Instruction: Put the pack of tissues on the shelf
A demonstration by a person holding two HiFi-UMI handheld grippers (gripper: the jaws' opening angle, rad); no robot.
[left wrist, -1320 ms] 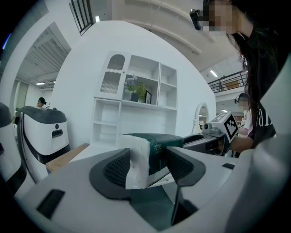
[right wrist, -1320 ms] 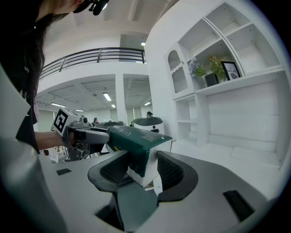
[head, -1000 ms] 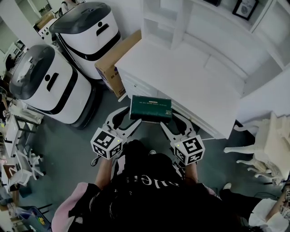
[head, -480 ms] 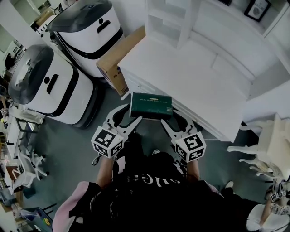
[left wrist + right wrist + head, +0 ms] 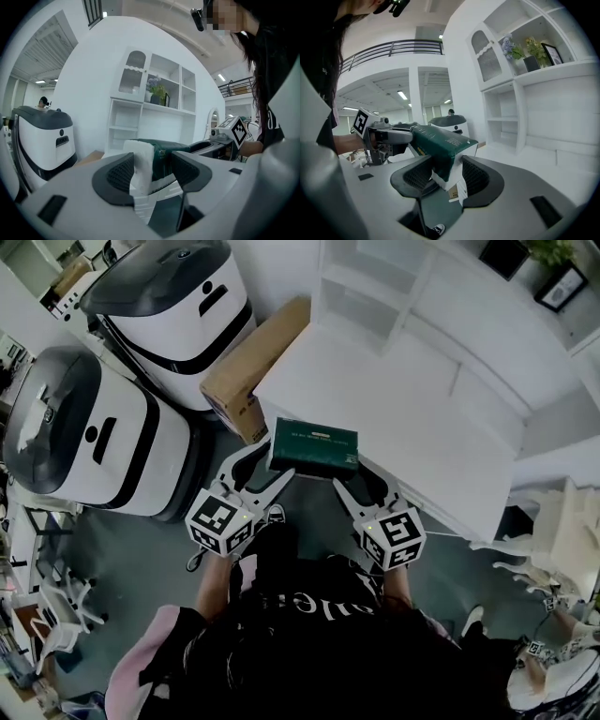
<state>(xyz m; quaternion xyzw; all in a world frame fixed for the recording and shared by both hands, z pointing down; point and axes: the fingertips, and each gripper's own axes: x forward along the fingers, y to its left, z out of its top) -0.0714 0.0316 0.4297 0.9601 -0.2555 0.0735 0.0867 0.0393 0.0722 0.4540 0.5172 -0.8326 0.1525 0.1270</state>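
Observation:
The dark green pack of tissues [image 5: 314,447] hangs level over the near edge of the white desk [image 5: 422,418], held at both ends. My left gripper [image 5: 271,472] is shut on its white left end [image 5: 140,164]. My right gripper [image 5: 351,474] is shut on its right end [image 5: 440,143]. In the left gripper view the pack sits between the dark pads [image 5: 119,172], and the right gripper [image 5: 227,136] shows beyond it. The white shelf unit [image 5: 375,292] stands at the back of the desk, its open compartments [image 5: 126,126] [image 5: 506,124] ahead of the pack.
Two large white-and-grey machines [image 5: 89,432] [image 5: 178,301] stand to the left. A cardboard box [image 5: 253,357] leans between them and the desk. A white stool [image 5: 558,531] is at the right. A plant and a picture frame [image 5: 551,54] sit on an upper shelf.
Both grippers have carried the pack a little forward. It was in front of the desk edge and now overlaps it.

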